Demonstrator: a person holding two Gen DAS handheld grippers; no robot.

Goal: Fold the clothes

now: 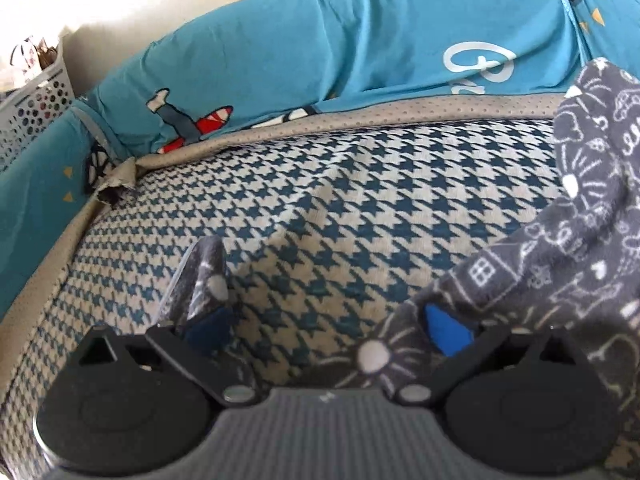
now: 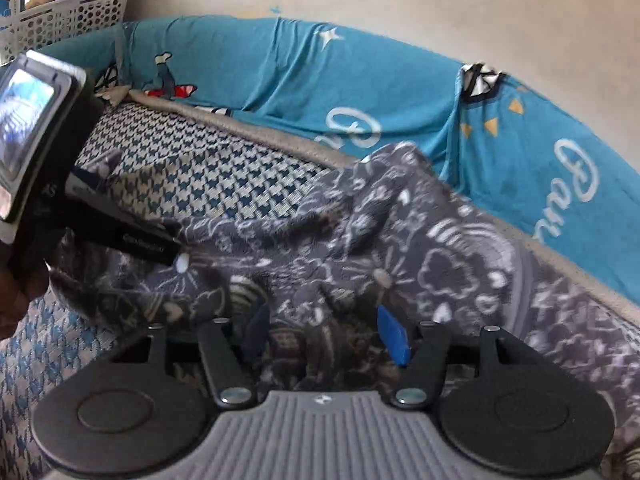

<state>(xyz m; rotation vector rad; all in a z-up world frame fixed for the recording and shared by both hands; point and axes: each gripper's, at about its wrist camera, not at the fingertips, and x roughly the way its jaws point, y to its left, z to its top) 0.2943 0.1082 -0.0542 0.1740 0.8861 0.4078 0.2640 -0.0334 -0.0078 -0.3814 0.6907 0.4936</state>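
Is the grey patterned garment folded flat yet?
No. The grey patterned garment lies bunched and rumpled across the houndstooth cover.

Fuzzy fleece garment (image 2: 360,240), woven houndstooth mat (image 1: 320,200), matt plastic basket (image 2: 72,12)

I'm working in a home, a bedroom by the look of it: a mattress (image 1: 320,184) in houndstooth cover, teal cartoon-print padding (image 2: 280,76) along a plain wall (image 2: 400,0) (child's bedding, perhaps), a white basket (image 2: 68,16) of clutter
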